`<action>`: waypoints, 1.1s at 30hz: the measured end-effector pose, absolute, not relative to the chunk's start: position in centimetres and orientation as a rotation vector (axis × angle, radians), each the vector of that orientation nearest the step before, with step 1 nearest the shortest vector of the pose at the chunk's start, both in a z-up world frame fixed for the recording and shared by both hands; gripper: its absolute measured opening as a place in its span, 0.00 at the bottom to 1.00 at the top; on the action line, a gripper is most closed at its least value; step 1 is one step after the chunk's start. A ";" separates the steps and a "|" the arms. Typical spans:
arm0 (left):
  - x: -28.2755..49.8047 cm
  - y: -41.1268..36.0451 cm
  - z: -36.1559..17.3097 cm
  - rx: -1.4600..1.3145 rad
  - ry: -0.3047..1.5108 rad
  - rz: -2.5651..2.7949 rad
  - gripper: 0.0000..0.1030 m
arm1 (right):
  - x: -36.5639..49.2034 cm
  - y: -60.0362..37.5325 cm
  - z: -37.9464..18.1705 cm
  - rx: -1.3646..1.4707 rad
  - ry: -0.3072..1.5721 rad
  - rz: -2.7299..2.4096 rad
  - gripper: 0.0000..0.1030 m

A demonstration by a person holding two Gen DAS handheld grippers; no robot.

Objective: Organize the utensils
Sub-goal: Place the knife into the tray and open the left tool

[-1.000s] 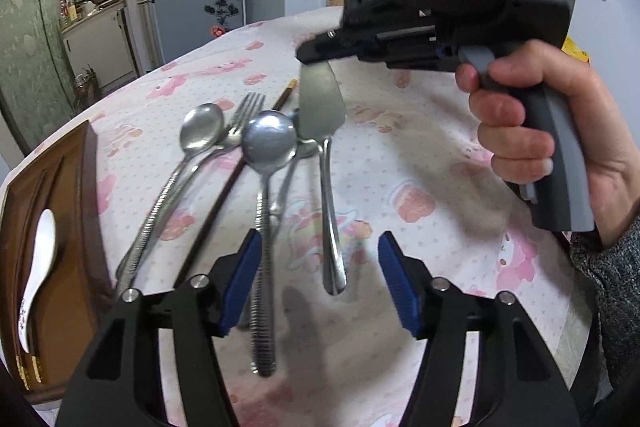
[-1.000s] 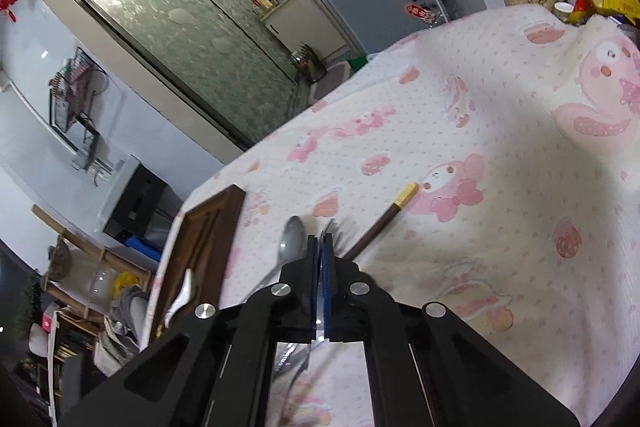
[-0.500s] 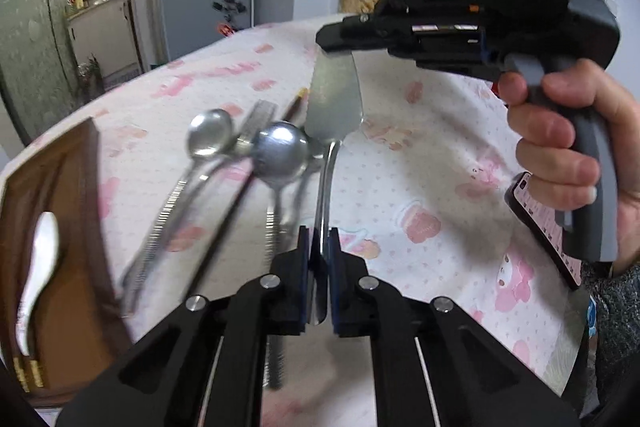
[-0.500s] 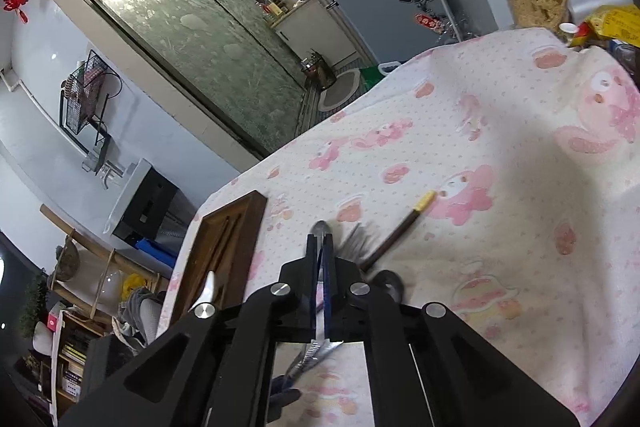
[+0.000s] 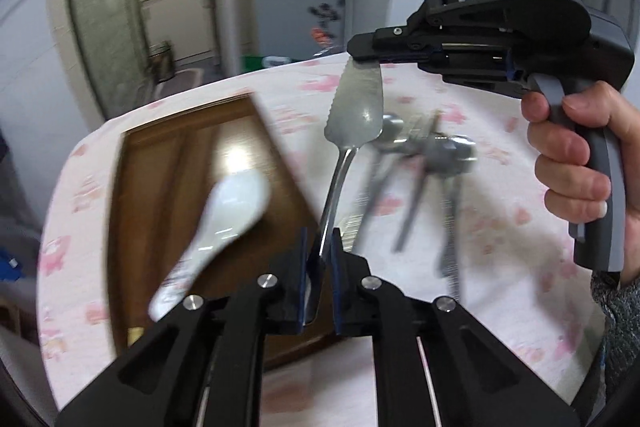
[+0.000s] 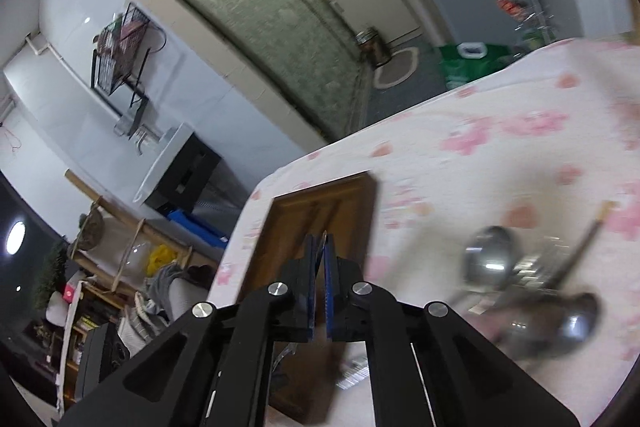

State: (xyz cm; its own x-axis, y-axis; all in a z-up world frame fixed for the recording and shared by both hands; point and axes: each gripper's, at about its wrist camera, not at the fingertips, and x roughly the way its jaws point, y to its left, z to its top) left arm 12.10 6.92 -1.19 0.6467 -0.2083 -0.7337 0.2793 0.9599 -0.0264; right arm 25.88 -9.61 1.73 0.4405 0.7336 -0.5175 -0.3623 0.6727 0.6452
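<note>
Both claws are gripping one cake server [image 5: 354,107] between them, lifted off the surface [image 5: 500,187]. Left claw [image 5: 320,251], bottom center of the left wrist view, is pinched down on the server's thin handle; its jaws have just been closing, w/ the handle between the blue pads. Right claw [image 5: 362,57], upper center-right in that view, is clamped flat on the tip of the server's blade, a hand [image 5: 576,163] wrapping its grey trigger grip at right. In the right wrist view, the right claw [image 6: 319,259] is showing nearly-touching pads w/ a thin metal edge sticking up between them.

The server is hanging in mid-frame, blade up, handle running down toward the lens, just right of the wooden tray [image 5: 160,155]. The tray is sitting at left-center on the pink-patterned cloth, w/ a white ceramic spoon [image 5: 224,211] lying inside it; which compartment is hard to tell thru the blur.

Remaining utensils [image 5: 424,163], spoons, a fork and dark chopsticks, are lying in a blurred cluster right of the server on the surface. In the right wrist view they are showing at lower right [image 6: 520,287], w/ the tray [image 6: 320,203] at center behind the pads.
</note>
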 end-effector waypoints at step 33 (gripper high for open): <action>10.4 12.7 -0.9 0.105 0.775 -0.133 0.54 | 26.6 -1.5 -2.5 0.351 0.961 0.758 0.69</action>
State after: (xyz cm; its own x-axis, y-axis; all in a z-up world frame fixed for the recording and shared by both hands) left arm 10.44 12.75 -0.88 0.7067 -0.0807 -0.7029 0.1581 0.9864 0.0458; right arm 26.64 -1.48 -2.48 0.3470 0.7165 -0.6052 -0.4221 0.6955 0.5814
